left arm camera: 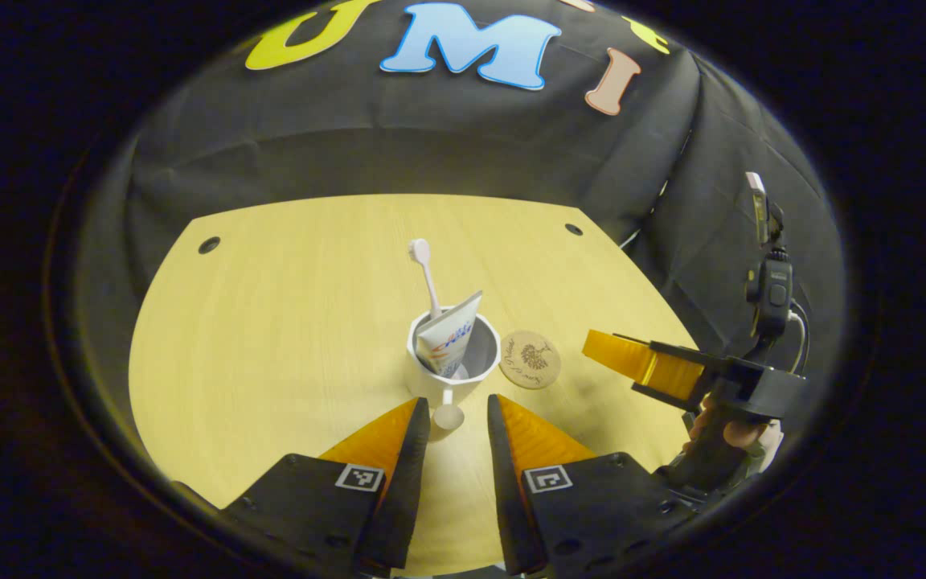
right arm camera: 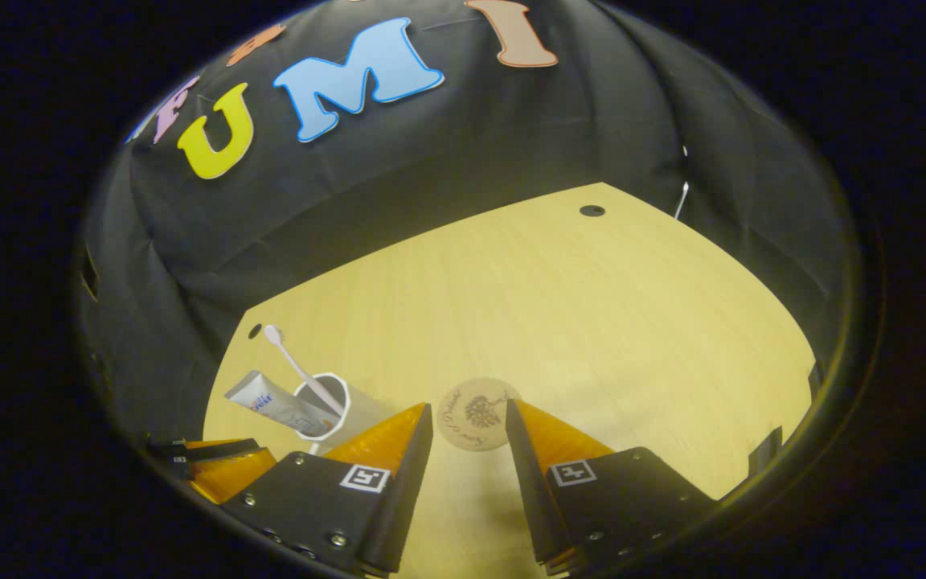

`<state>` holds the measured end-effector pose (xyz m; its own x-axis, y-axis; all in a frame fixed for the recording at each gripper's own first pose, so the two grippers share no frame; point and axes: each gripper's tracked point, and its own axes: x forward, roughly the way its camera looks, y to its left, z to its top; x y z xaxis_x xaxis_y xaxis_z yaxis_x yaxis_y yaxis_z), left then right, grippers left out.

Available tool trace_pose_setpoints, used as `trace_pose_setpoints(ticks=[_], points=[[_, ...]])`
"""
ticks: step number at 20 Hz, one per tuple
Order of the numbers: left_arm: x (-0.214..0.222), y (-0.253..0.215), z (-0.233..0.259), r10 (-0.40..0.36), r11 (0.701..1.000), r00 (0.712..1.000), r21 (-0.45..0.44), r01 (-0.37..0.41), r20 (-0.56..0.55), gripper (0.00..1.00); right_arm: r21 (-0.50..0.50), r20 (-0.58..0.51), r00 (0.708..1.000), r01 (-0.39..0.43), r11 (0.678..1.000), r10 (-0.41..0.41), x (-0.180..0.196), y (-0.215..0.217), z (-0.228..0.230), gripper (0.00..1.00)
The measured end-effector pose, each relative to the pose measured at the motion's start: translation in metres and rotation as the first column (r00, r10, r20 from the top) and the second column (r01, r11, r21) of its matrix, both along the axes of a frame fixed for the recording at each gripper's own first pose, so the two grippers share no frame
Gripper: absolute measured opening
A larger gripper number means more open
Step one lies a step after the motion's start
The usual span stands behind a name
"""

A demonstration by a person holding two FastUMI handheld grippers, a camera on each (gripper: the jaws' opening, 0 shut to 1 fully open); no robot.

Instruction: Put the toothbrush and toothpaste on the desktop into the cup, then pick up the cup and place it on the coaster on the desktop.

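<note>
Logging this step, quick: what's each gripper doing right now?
Left gripper: open, fingers either side of the cup handle, not gripping.
Right gripper: open, empty, above the coaster.

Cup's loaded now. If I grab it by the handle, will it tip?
Possibly. The toothbrush and toothpaste stick up above the cup rim and lean, so it is likely top-heavy. The cup looks rigid and smooth, so it may swing in the left gripper.

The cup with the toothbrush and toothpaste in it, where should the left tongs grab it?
Grip the cup by its handle, coming from the near side. The handle points toward the open left tongs, already between the fingers, and the toothbrush and toothpaste crowd the rim.
</note>
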<state>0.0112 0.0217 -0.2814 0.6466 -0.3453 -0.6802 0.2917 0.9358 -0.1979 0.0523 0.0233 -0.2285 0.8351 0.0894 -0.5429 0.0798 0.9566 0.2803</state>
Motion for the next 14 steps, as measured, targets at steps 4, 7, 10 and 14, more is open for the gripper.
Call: trace_pose_setpoints(ticks=[4, 7, 10, 14], points=[[0.007, -0.005, -0.011, -0.05, 0.998, 0.997, 0.044, 0.053, -0.059, 0.41, 0.021, -0.029, 0.998, 0.055, 0.998, -0.055, -0.014, -0.029, -0.01, 0.58], [0.018, -0.011, -0.01, -0.09, 0.99, 0.994, 0.108, 0.095, -0.055, 0.41, 0.04, -0.053, 0.994, 0.093, 0.995, -0.091, -0.019, -0.043, -0.019, 0.58], [0.019, -0.015, -0.009, -0.099, 0.986, 0.993, 0.126, 0.106, -0.059, 0.41, 0.049, -0.065, 0.991, 0.123, 0.991, -0.12, -0.021, -0.056, -0.023, 0.58], [0.013, -0.013, -0.009, -0.086, 0.987, 0.992, 0.126, 0.097, -0.088, 0.45, 0.073, -0.077, 0.987, 0.147, 0.986, -0.141, -0.014, -0.064, -0.024, 0.58]])
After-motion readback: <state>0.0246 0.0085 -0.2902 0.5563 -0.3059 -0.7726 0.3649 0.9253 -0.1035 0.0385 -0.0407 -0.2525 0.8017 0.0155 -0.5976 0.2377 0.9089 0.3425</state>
